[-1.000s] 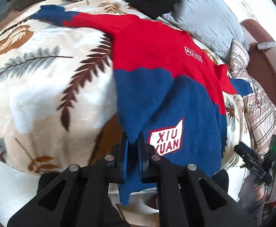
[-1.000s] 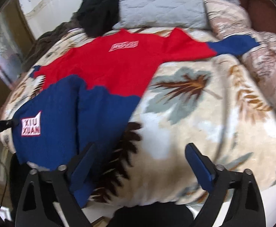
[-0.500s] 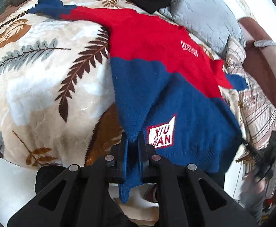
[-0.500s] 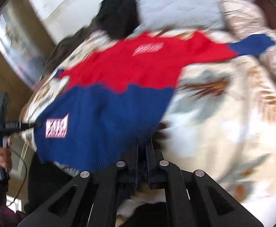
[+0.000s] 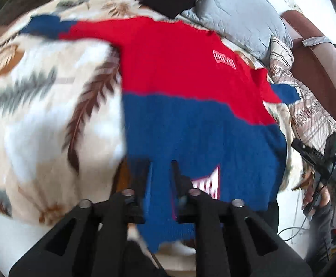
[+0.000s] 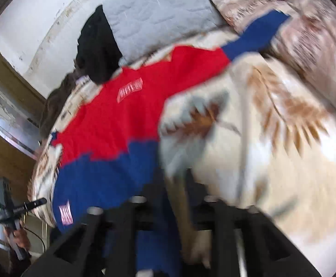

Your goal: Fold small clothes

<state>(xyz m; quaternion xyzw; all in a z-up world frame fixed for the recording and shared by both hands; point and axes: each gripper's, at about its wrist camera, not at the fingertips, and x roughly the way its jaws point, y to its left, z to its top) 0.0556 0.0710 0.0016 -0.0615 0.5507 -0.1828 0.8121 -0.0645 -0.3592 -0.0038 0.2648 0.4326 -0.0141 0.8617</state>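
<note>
Your left gripper (image 5: 162,180) shows matte black angular arms studded with round silver screws; your right gripper (image 6: 174,191) matches, its black handle trailing a thin cable.

A bed filled the room's middle, covered by a cream blanket (image 5: 41,115) printed with brown and grey leaves. At its head lay a grey quilted pillow (image 5: 241,16) and a striped one (image 5: 306,110), against a brown headboard (image 5: 317,69). Dark clothing (image 6: 96,46) lay by the pillow. The wall (image 6: 36,16) behind was white and scuffed. Daylight was bright.
</note>
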